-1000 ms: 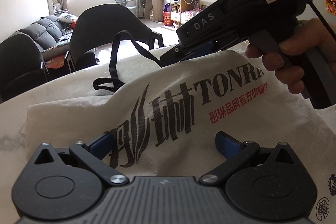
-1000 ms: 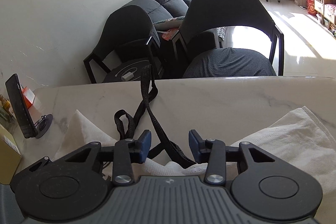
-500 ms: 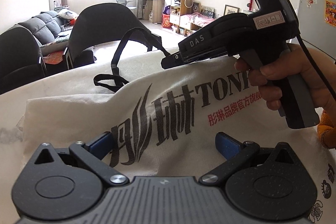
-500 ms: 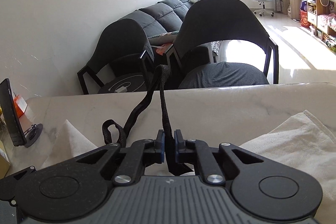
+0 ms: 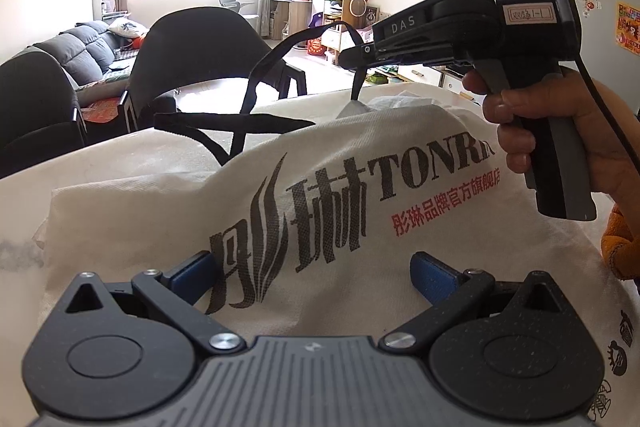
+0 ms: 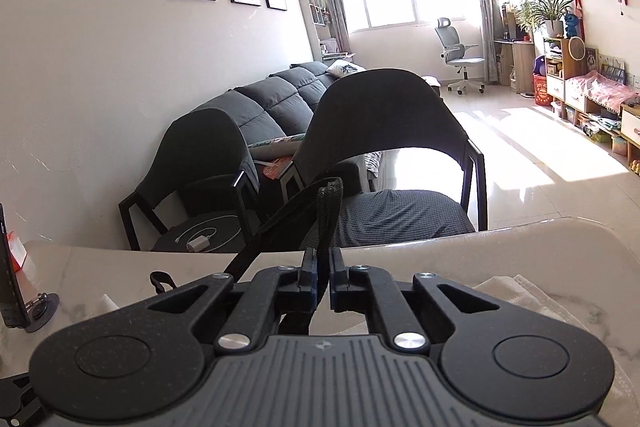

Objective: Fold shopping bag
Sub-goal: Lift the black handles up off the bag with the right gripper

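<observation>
left wrist view, near to far: left gripper [image 5: 312, 267] sits at the bottom of the frame with its blue pads wide apart over the printed face of the shopping bag [image 5: 280, 195], gripping nothing; it has barely shifted over the last second. the bag lies flat on the pale table [image 5: 120, 151], filling the middle of the frame, long axis running from lower left to upper right, mouth end toward upper right where the fabric bunches. beyond it, upper right of frame, a hand [image 5: 560, 131] holds the right gripper [image 5: 348, 57], whose jaws are pinched on the black handle strap [image 5: 304, 35]. change: a second ago those jaws stood apart with the strap lying between them; now they are clamped on it and the strap is lifted into an arch above the bag, one end pulling the rim up into a small peak. right wrist view confirms: right gripper [image 6: 323, 281] at centre-bottom, strap [image 6: 328, 215] standing up between the pressed pads, bag fabric [image 6: 520, 291] at lower right, dark chairs [image 6: 384, 115] beyond the table edge. judgement: handle secured, likely to be laid back onto the bag body before any fold; no fold is made yet.
</observation>
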Motion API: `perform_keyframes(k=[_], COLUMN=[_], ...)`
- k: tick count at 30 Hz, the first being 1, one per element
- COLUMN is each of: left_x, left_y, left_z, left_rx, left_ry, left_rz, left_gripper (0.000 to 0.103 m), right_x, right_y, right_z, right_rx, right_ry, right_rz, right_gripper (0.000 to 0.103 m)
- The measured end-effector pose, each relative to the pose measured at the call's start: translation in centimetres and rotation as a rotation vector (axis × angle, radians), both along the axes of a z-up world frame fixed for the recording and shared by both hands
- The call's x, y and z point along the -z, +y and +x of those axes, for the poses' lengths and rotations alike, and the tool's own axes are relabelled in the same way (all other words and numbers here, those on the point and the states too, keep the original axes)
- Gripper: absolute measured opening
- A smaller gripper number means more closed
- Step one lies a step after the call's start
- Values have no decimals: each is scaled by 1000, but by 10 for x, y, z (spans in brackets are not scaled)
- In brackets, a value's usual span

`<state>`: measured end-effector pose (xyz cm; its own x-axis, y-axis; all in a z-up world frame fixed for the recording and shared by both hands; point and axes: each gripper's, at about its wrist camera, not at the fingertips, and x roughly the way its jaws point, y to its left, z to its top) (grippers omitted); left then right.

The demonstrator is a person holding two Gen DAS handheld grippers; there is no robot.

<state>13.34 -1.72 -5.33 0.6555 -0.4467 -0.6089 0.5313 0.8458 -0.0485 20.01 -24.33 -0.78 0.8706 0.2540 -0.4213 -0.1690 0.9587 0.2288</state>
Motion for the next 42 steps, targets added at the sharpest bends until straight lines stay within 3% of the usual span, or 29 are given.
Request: perform_keyframes(k=[8,15,21,25,30,34,42], left_x=[0,0,0,0,0,0,-1], left_y=[2,2,2,-1,-2,-2,-2], left_z=[-1,-1,-2,-5,-6,-8,-11], left_rx=[6,5,5,5,5,5,6], left_ry=[0,8,9,7,8,8,5], left_rz=[-4,-1,0,3,2,1,11], left_gripper=[103,103,103,103,103,103,103], right_x=[-4,-2,-1,11,23,22,31], right_y=[-4,8,42,73,92,93,103], right_z=[-4,0,-7,-12,-13,-16,-20], right_rx=[145,34,-148,-245,-295,-334,-368], right_ry=[-79,-13,-1,27,69,93,100], right_rz=[-69,-85,-124,-238,-310,-294,-369], right_gripper=[5,34,38,41,46,50,56])
